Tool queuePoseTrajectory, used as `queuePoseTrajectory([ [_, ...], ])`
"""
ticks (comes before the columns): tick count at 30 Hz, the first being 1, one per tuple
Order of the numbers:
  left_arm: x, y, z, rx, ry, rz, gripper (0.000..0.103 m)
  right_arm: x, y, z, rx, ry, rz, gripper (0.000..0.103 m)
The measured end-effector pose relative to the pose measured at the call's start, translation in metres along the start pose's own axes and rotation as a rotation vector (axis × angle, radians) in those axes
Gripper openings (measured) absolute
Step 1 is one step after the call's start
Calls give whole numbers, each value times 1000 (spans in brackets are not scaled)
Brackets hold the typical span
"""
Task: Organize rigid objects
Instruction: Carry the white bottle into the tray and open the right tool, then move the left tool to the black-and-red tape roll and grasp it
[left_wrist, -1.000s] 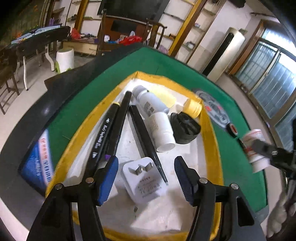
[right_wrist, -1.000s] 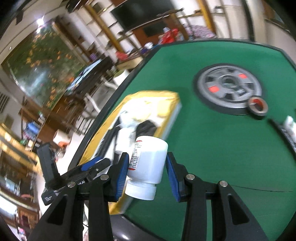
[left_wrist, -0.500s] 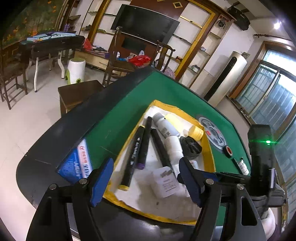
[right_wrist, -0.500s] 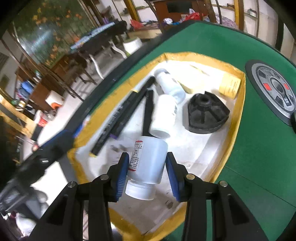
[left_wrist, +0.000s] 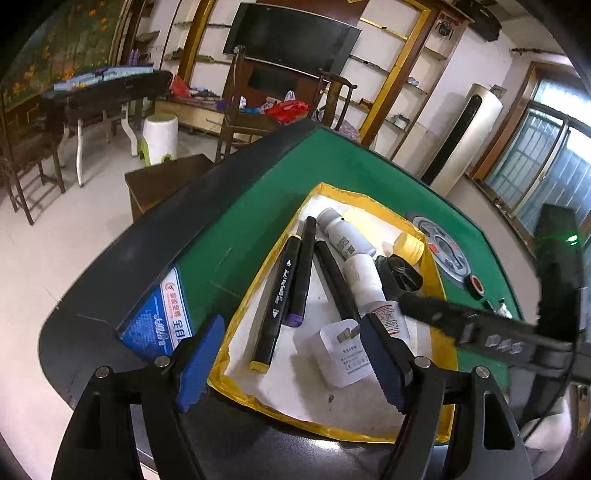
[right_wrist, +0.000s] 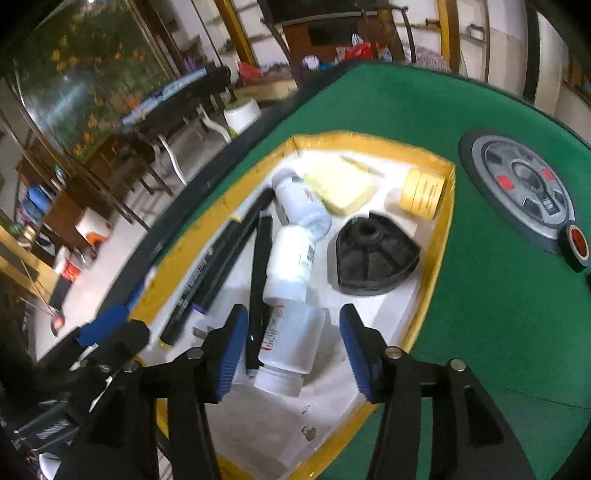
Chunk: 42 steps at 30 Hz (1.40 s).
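A white pill bottle (right_wrist: 291, 343) with a red-marked label lies in the yellow-rimmed white tray (right_wrist: 432, 280), cap toward me. My right gripper (right_wrist: 291, 314) straddles it; its jaws are opening and both blue pads stand clear of the bottle's sides. In the left wrist view the same bottle (left_wrist: 389, 319) peeks out behind the right gripper's black finger (left_wrist: 480, 332). My left gripper (left_wrist: 291, 321) hovers over the tray's near edge, its jaws opening with nothing between them. A white charger plug (left_wrist: 343, 350) lies just beyond it.
The tray also holds black markers (left_wrist: 280, 306), two more white bottles (right_wrist: 291, 258), a black ribbed knob (right_wrist: 373, 258), a yellow block (right_wrist: 340, 184) and a yellow-capped jar (right_wrist: 423, 194). On the green felt sit a grey dial (right_wrist: 517, 184) and a tape roll (right_wrist: 576, 242).
The right gripper carried the pill bottle from over the green felt into the tray, lowered it and let go. The left gripper drew back from the charger plug and widened.
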<state>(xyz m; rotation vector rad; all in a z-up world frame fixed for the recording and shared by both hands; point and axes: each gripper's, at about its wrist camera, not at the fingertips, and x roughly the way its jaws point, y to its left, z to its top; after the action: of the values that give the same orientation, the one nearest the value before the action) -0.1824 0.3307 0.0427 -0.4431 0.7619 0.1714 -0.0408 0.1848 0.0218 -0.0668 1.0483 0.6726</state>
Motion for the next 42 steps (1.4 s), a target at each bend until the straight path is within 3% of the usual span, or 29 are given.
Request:
queuePoseTrajectory([
  [3, -5, -12, -1, 44, -23, 43, 79, -22, -2, -1, -4, -79, -2, 68],
  [9, -11, -46, -5, 164, -62, 125, 82, -56, -32, -9, 20, -185, -42, 72],
  [13, -13, -67, -8, 215, -71, 128, 91, -65, -67, -16, 95, -196, -58, 73],
  [27, 2, -152, -27, 407, 12, 142, 91, -101, -178, -58, 320, -261, -97, 73],
  [35, 20, -198, -39, 495, 84, 105, 91, -135, -255, -82, 464, -330, -153, 73],
  [42, 48, -228, -38, 478, 200, 9, 91, -170, -327, -88, 598, -460, -217, 79],
])
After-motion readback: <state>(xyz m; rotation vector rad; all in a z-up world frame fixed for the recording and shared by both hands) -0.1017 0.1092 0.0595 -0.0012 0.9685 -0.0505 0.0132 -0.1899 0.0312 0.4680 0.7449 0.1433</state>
